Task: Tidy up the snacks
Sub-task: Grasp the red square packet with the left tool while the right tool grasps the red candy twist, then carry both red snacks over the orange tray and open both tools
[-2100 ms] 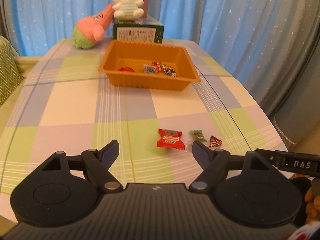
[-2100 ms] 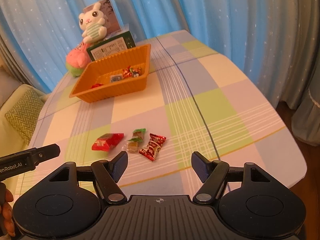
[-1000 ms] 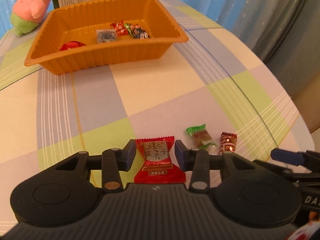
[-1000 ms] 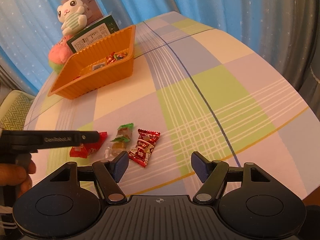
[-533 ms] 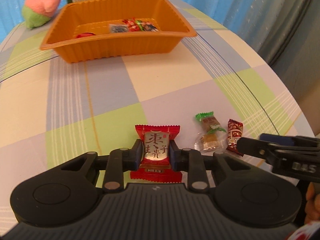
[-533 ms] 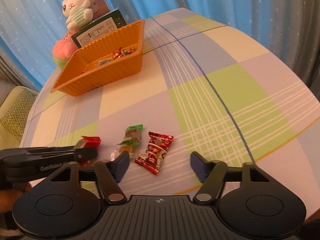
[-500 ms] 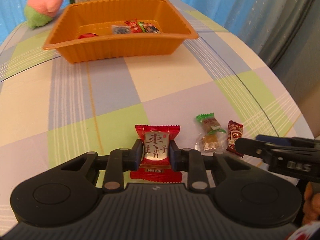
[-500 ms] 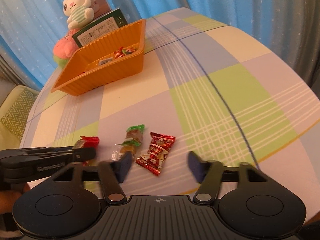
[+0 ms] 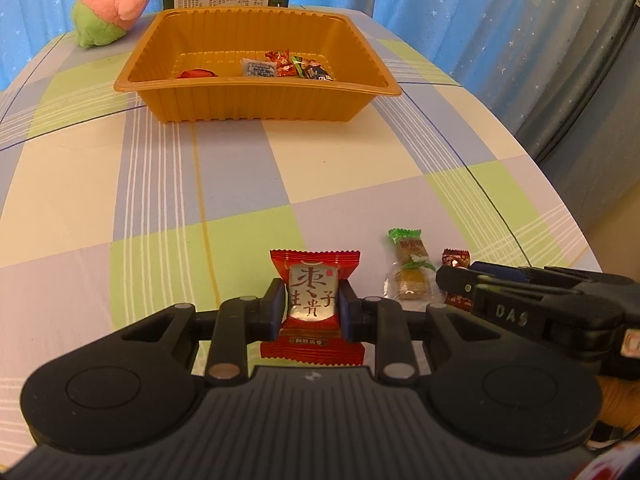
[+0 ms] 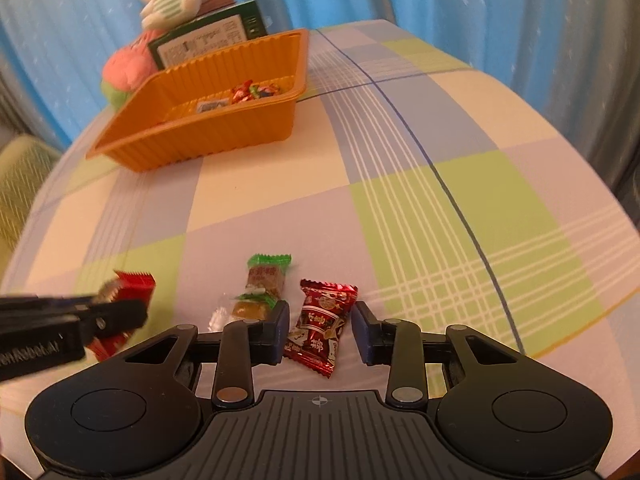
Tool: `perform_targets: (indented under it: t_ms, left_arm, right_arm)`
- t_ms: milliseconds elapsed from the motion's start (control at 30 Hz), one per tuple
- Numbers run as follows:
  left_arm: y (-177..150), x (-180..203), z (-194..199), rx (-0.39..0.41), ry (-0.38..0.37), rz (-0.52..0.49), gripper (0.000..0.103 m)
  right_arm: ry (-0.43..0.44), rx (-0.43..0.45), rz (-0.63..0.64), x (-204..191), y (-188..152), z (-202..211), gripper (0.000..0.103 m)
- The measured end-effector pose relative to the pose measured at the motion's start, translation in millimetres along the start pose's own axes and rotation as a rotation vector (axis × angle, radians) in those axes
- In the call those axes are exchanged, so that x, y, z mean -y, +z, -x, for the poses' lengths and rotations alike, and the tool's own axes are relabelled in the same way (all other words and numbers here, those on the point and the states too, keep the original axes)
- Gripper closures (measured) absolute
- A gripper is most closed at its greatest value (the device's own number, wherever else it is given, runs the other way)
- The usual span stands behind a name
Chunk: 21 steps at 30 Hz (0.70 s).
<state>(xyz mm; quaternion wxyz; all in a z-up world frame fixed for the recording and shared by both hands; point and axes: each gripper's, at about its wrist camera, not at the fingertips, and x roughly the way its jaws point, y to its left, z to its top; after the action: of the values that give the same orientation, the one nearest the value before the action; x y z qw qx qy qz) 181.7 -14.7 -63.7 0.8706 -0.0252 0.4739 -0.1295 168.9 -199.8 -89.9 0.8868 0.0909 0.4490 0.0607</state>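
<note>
Snacks: your left gripper [image 9: 312, 309] is clamped on the red packet [image 9: 314, 303] for the orange tray [image 9: 256, 98] ahead, while your right gripper [image 10: 320, 327], jaws just closing, straddles the dark-red candy [image 10: 320, 322] with pads not yet pressing.

Red snack packet [image 9: 313, 300] lifted; green-ended candy [image 10: 262, 286] and dark-red candy [image 10: 320, 324] lie flat.

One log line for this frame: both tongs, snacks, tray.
left tongs: shut on red snack | right tongs: closing around dark red candy, gaps remain | green candy: on table | orange tray: several snacks
</note>
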Motion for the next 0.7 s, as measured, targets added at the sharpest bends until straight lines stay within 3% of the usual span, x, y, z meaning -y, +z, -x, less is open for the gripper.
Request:
perform_targets:
  t_ms: [233, 700]
  left_arm:
    - [-4.7, -0.2, 6.6, 0.005, 0.002, 0.013, 0.079]
    - [-6.5, 3.7, 44.3, 0.079, 0.013, 0.049, 0.079]
  right_arm:
    - [-0.060, 0.027, 0.145, -11.0, -14.7, -0.5, 0.078]
    - [0.020, 0.089, 0.078, -9.6, -8.2, 49.6, 0.082]
